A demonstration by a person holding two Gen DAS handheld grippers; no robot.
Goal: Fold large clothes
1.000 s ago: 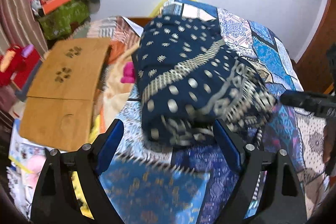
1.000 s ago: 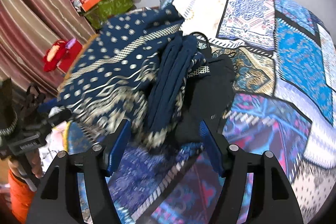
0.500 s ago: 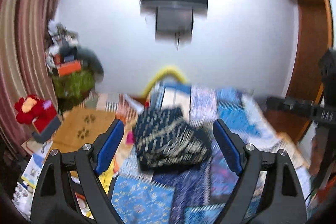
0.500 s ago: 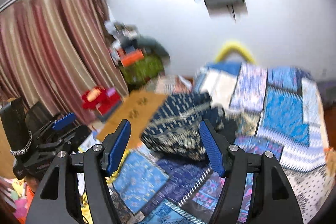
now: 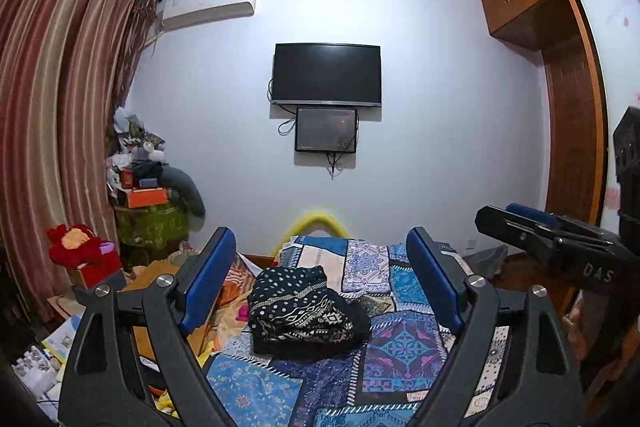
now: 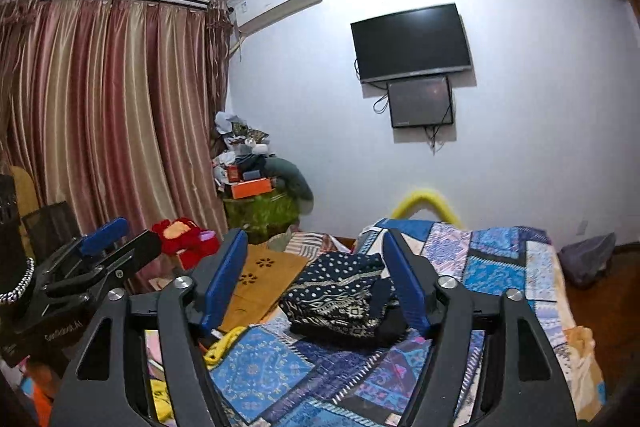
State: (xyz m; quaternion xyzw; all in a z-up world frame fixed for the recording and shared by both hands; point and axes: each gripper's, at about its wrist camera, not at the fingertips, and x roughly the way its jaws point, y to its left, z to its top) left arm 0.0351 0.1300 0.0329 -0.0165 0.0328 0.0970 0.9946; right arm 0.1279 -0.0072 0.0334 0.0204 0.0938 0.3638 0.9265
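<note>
Navy garment [image 5: 298,309] with white dots and geometric bands lies folded into a thick bundle on the patchwork bedspread [image 5: 404,347], nearer the bed's left edge, with a bit of black fabric poking out on its right side. It touches neither gripper.

Left gripper [image 5: 320,279]: jaws wide apart, nothing between the blue pads [image 5: 206,283], pointing level across the bed toward the far wall. The bundle only appears framed between the fingers, well beyond the tips. Jaws have just been opening a little further, empty.

Right gripper [image 6: 316,279]: jaws also apart, nothing clamped, pads clear of the cloth, aimed slightly down at the bed. Jaws have just been opening further too, empty. In the left wrist view it shows at the right edge, held beside the left one.

Rest of the room:
- 2 dark screens on the white wall, TV [image 5: 326,75] above, smaller monitor [image 5: 326,135] right below it.
- AC unit [image 5: 208,7] high up beside the striped curtain [image 5: 60,115].
- Wooden lap table [image 6: 264,283] with paw cutouts just left of the bed.
- Red plush toy [image 5: 76,251] near the curtain, clutter pile [image 5: 148,187] in the corner on a green cover.
- Yellow foam arch [image 5: 316,223] at the far end of the bed.
- Wooden wardrobe [image 5: 568,115] on the right.
</note>
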